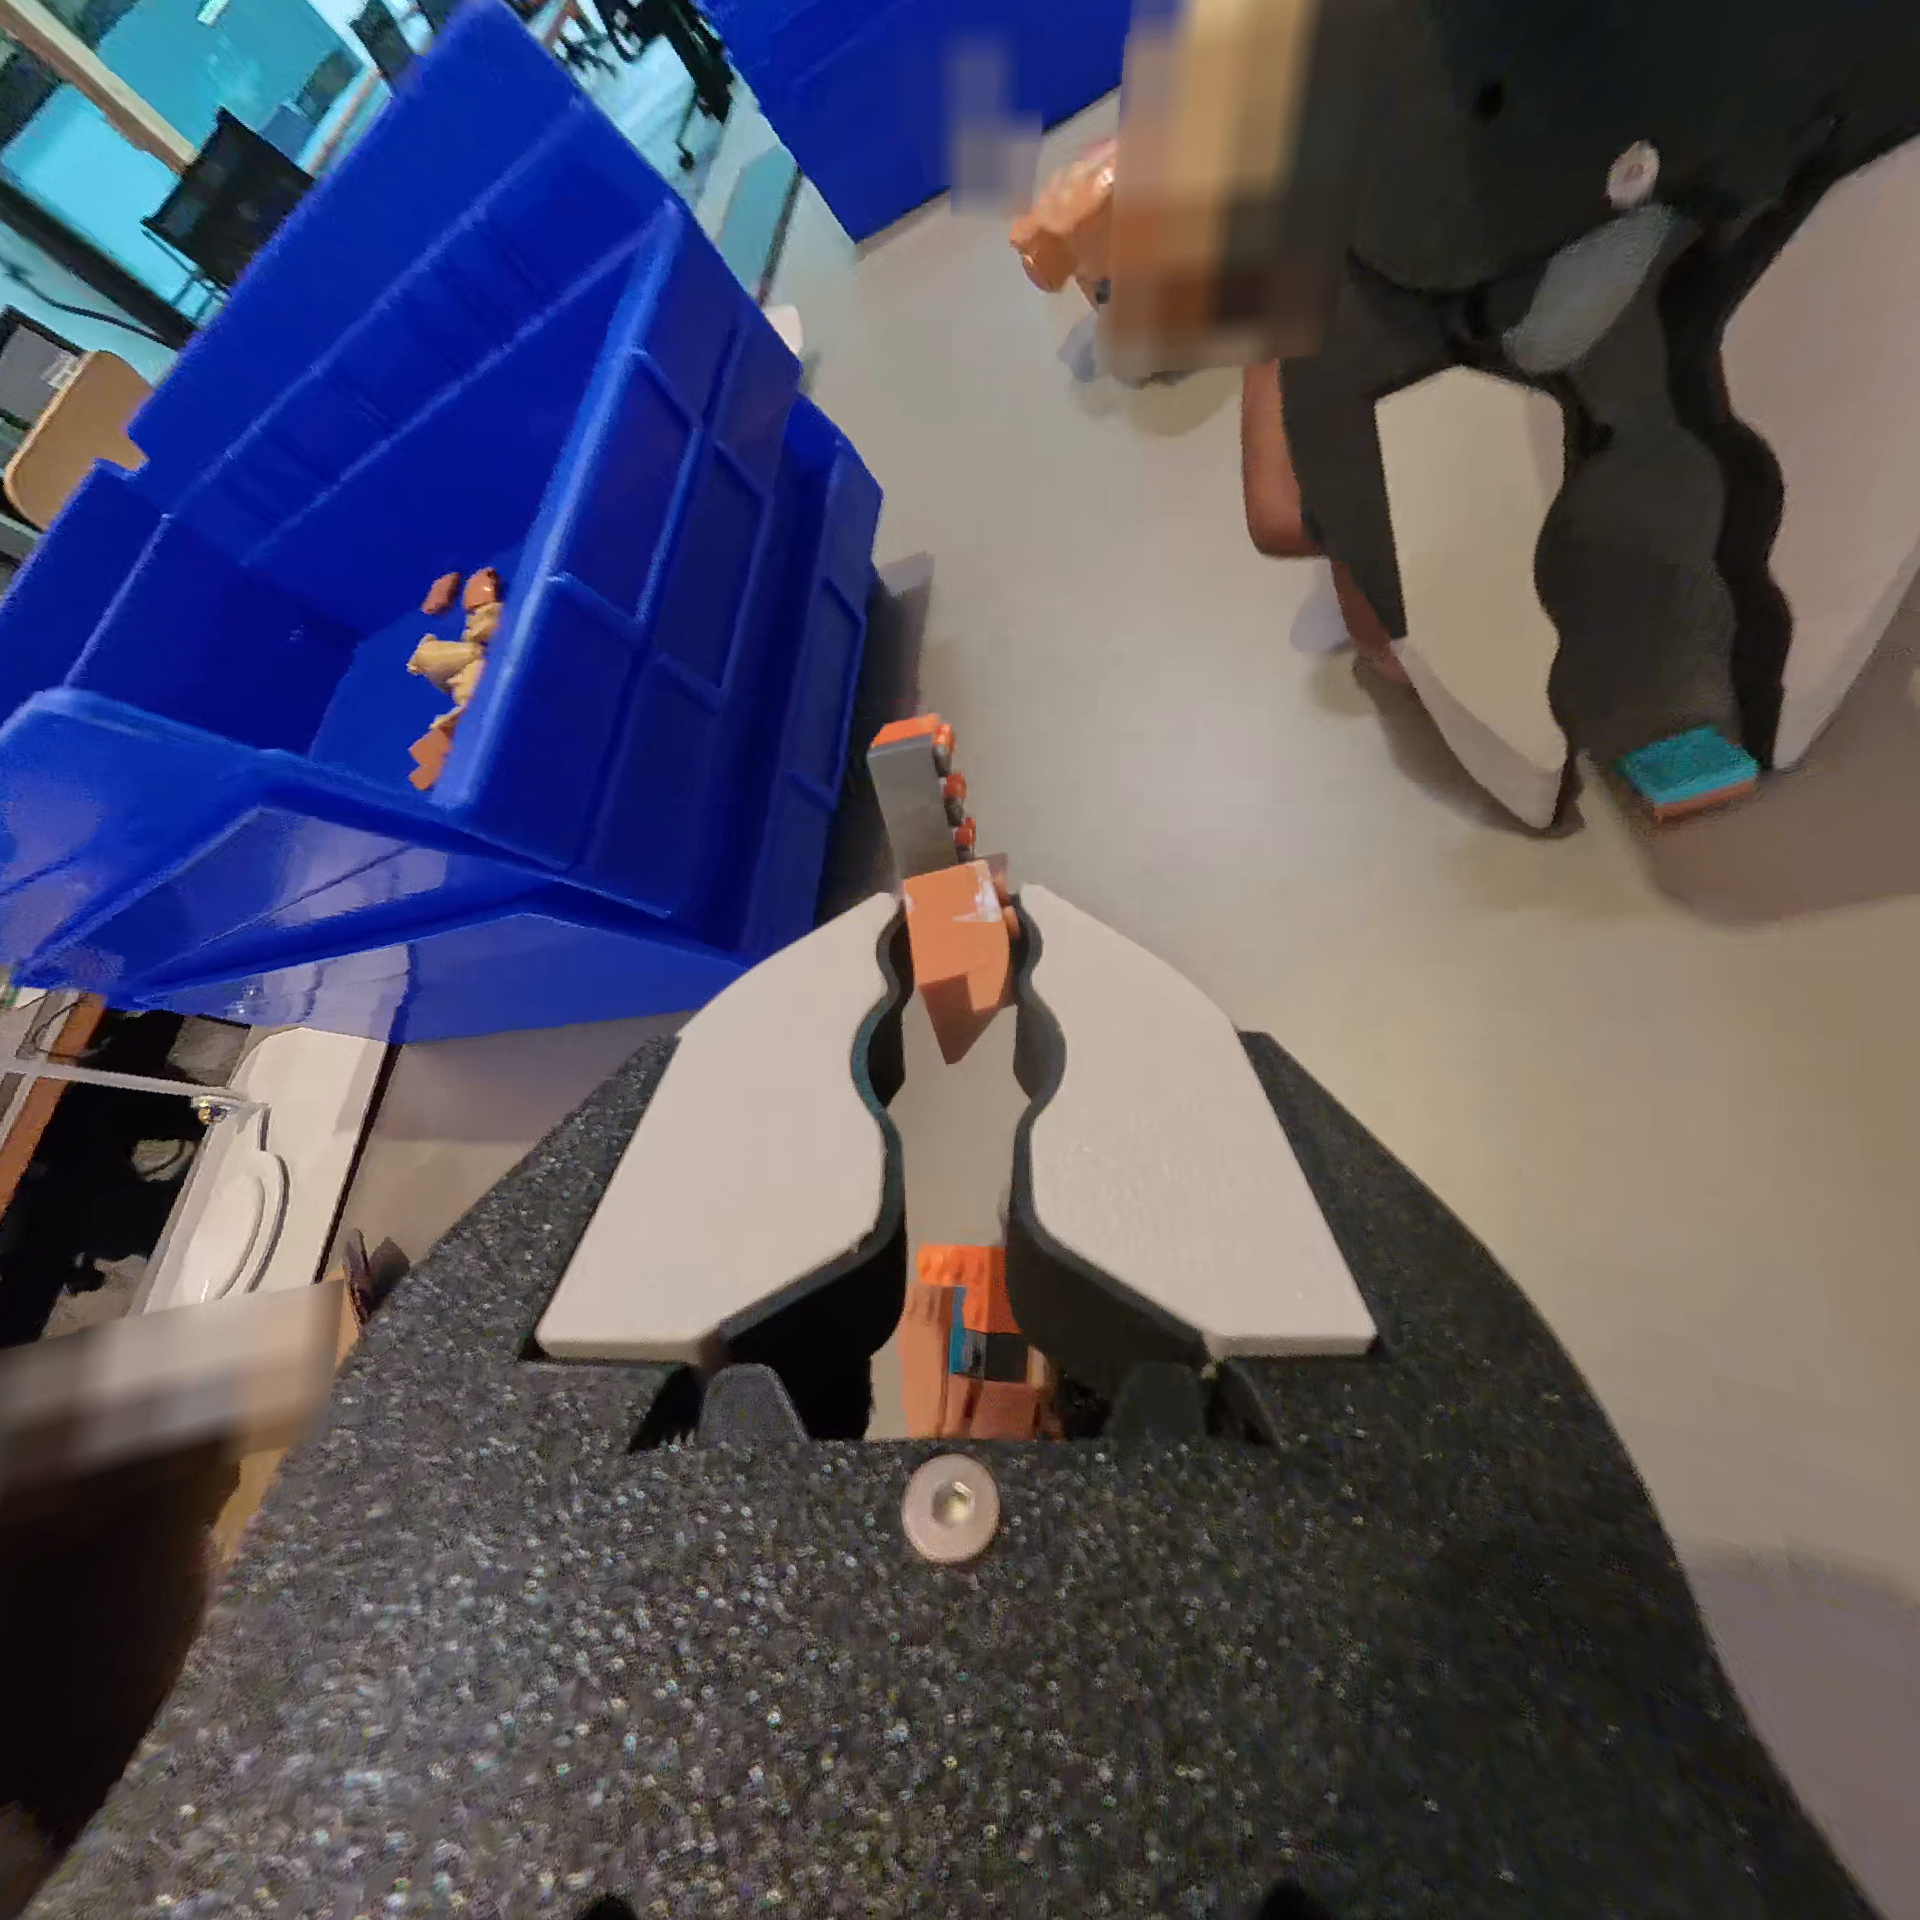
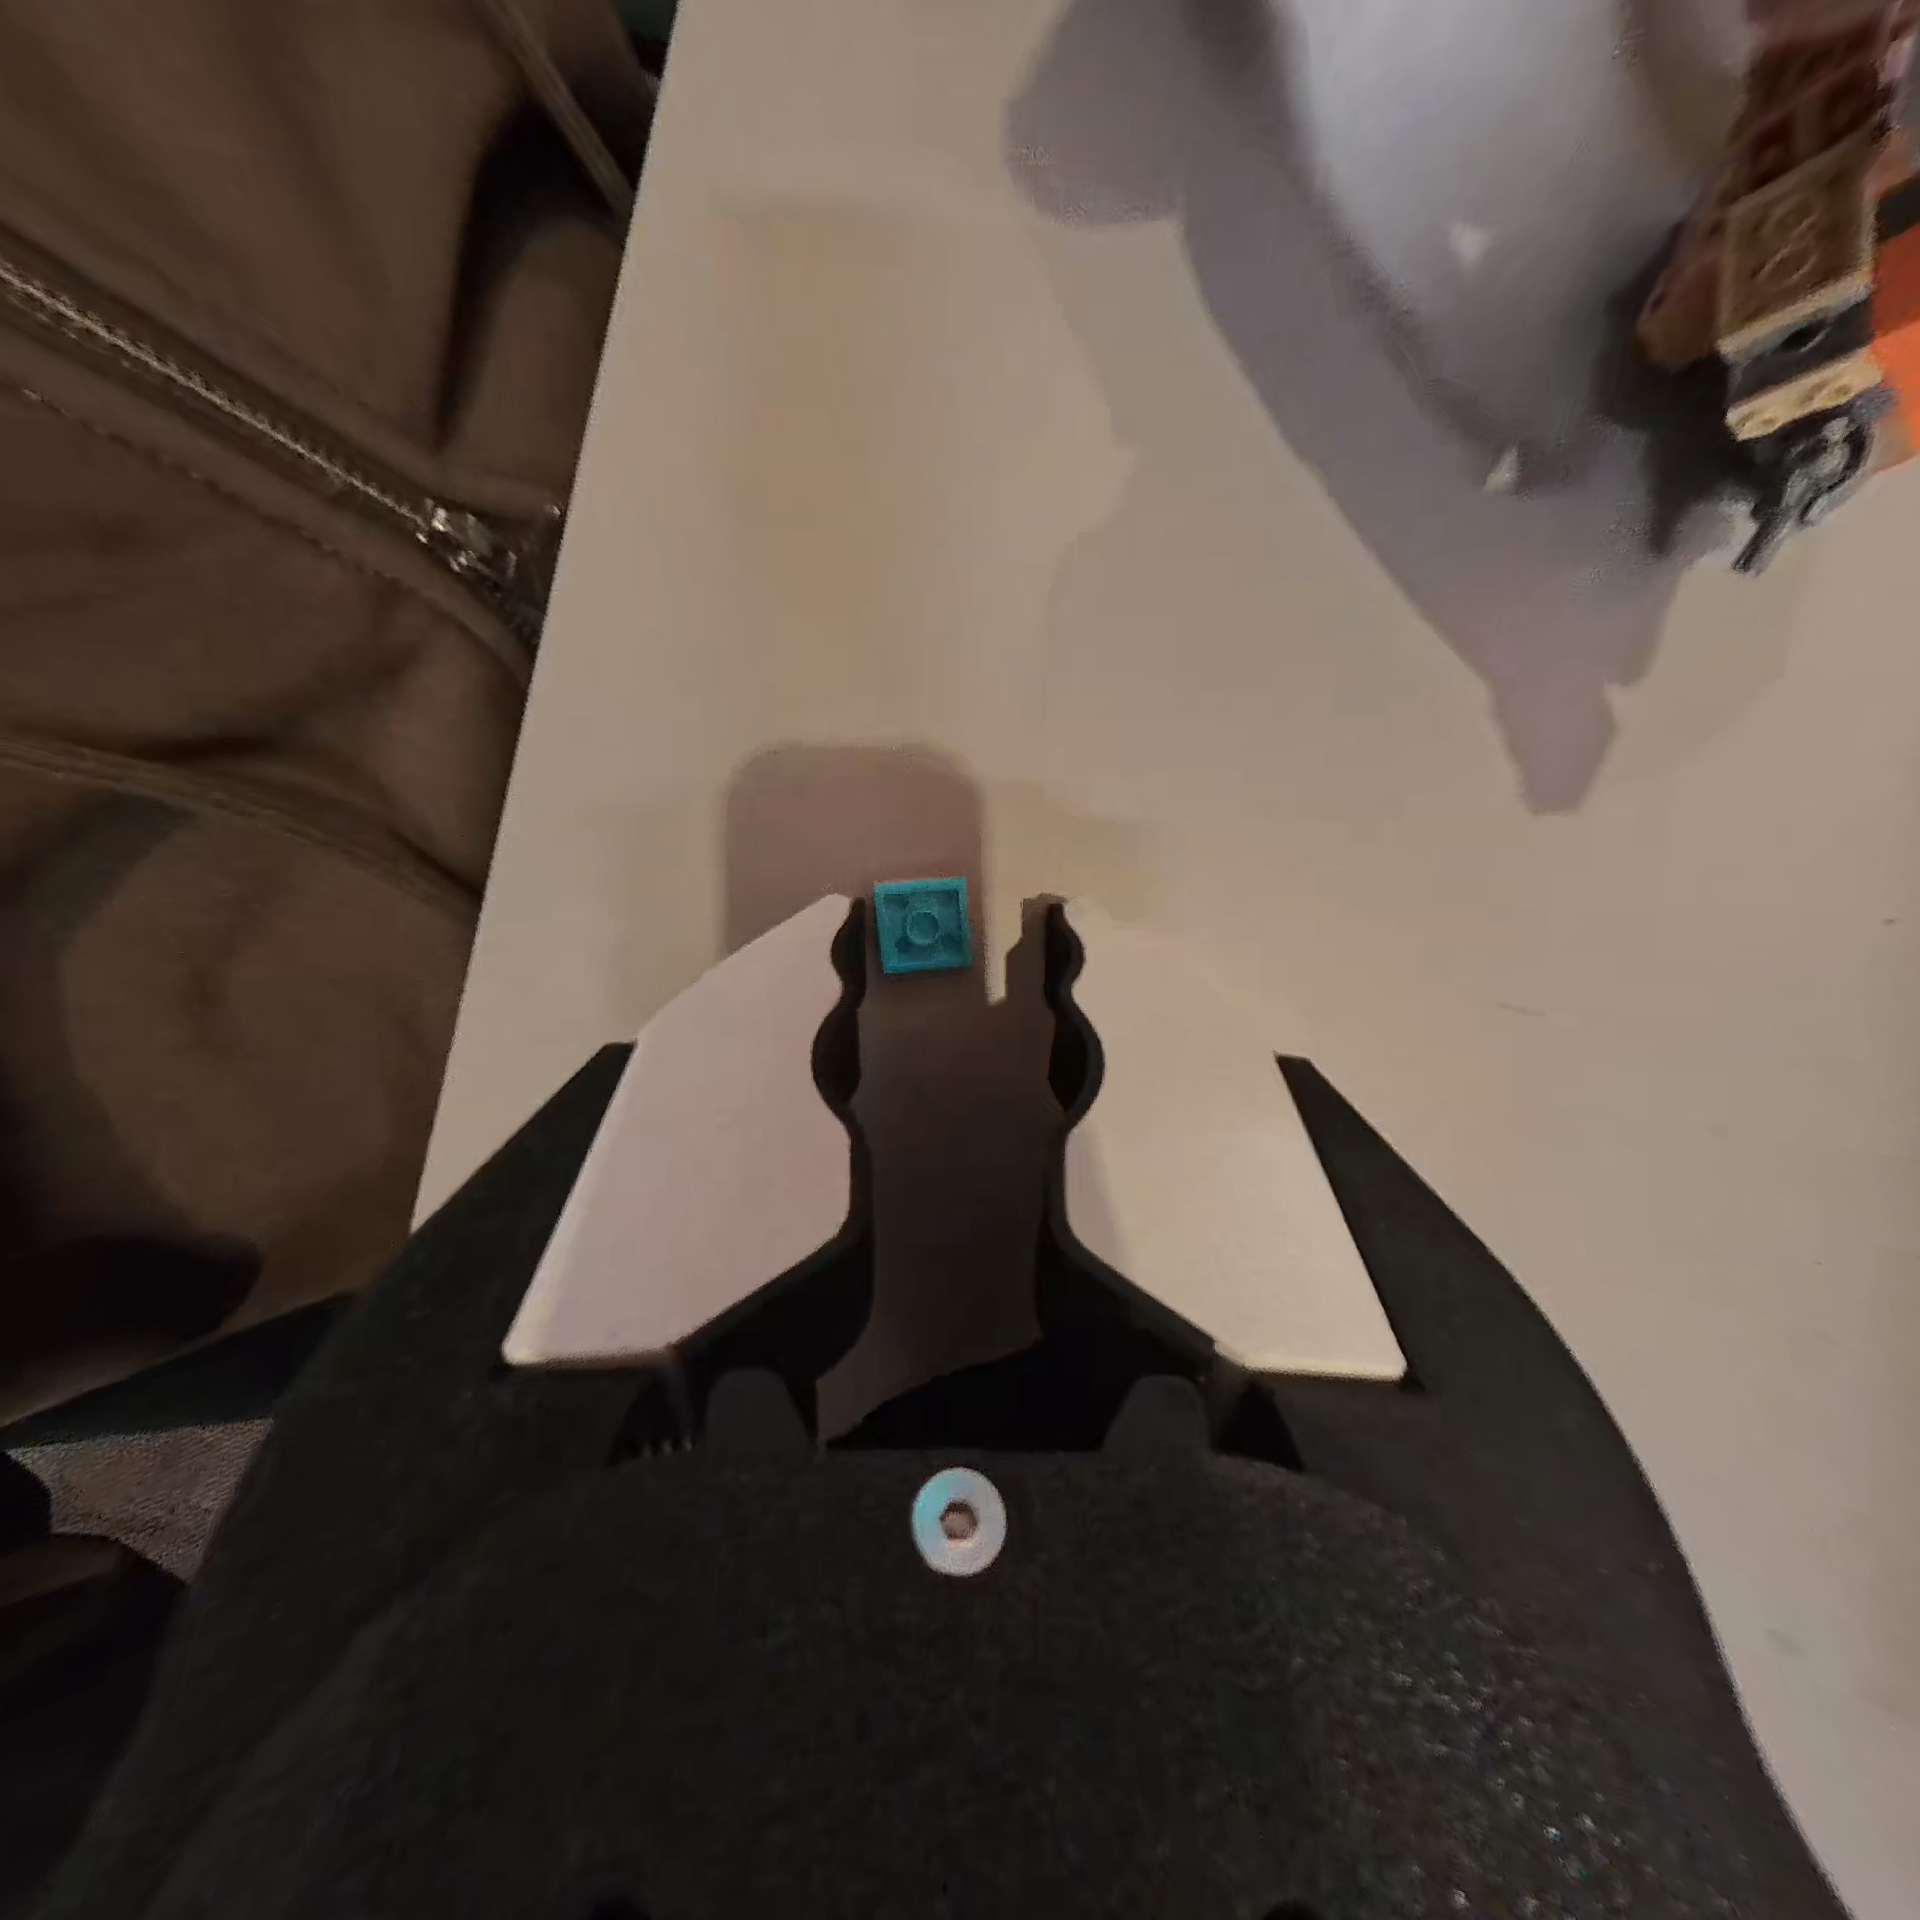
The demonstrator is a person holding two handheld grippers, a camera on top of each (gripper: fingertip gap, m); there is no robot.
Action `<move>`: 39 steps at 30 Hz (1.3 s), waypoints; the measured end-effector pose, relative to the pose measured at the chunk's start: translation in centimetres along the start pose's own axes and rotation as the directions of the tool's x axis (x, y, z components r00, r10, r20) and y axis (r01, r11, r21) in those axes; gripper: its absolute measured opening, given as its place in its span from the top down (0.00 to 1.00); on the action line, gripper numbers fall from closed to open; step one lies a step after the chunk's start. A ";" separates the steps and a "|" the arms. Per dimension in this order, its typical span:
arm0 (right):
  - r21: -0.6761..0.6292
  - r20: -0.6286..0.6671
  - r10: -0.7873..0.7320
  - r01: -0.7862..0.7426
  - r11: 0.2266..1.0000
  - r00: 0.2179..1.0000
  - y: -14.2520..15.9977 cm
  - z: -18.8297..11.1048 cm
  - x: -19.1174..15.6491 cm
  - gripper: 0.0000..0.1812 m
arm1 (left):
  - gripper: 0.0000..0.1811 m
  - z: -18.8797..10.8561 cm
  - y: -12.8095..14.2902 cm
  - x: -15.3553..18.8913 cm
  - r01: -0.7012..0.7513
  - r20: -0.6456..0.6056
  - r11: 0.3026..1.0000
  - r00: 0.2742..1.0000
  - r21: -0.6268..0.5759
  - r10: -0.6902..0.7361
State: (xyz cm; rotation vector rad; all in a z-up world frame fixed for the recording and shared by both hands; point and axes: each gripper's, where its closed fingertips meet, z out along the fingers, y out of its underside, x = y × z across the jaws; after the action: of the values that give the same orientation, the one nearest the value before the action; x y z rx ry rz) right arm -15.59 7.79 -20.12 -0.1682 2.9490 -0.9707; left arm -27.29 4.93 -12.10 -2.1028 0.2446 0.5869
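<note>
My left gripper (image 1: pixel 961 920) is shut on a brick assembly (image 1: pixel 951 961) of orange, grey and teal bricks, which sticks out past the fingertips and is held above the pale table (image 1: pixel 1299 1091). My right gripper (image 2: pixel 951 930) is open just above the table (image 2: pixel 831 468), with its fingers either side of a small teal plate (image 2: pixel 923 925). The plate lies against the left finger, with a gap to the right finger. In the left wrist view the right gripper (image 1: pixel 1662 774) and the teal plate (image 1: pixel 1685 767) are at the upper right. In the right wrist view the blurred left gripper finger (image 2: pixel 1403 260) and the assembly (image 2: pixel 1787 260) are at the top right.
Large blue bins (image 1: pixel 520 520) stand on the left; the nearest holds several small tan and orange pieces (image 1: pixel 457 655). An orange wrapped object (image 1: pixel 1060 229) lies farther back on the table. A person's brown zipped jacket (image 2: pixel 229 520) is past the table's near edge (image 2: pixel 561 623).
</note>
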 end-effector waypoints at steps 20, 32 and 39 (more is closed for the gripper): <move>0.807 0.192 0.203 -0.272 0.524 0.960 -8.1 -11.5 5.0 0.91 | 0.82 1.1 0.9 4.0 -0.227 -0.127 0.972 0.968 -0.059 0.218; 0.806 0.402 0.181 -0.441 0.394 0.898 -9.4 -11.4 4.9 0.91 | 0.86 -3.5 -8.1 1.6 -0.469 0.327 0.829 0.869 0.304 0.372; 0.779 0.425 0.203 -0.471 0.413 0.882 -9.4 -10.6 5.0 0.91 | 0.89 -3.2 -8.1 2.6 -0.570 0.355 0.777 0.807 0.265 0.471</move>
State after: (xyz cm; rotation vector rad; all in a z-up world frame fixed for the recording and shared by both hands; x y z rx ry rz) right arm -20.41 5.96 -6.00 0.3145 1.7581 -1.9936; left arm -20.92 7.04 -5.97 -1.5583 0.7457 1.0673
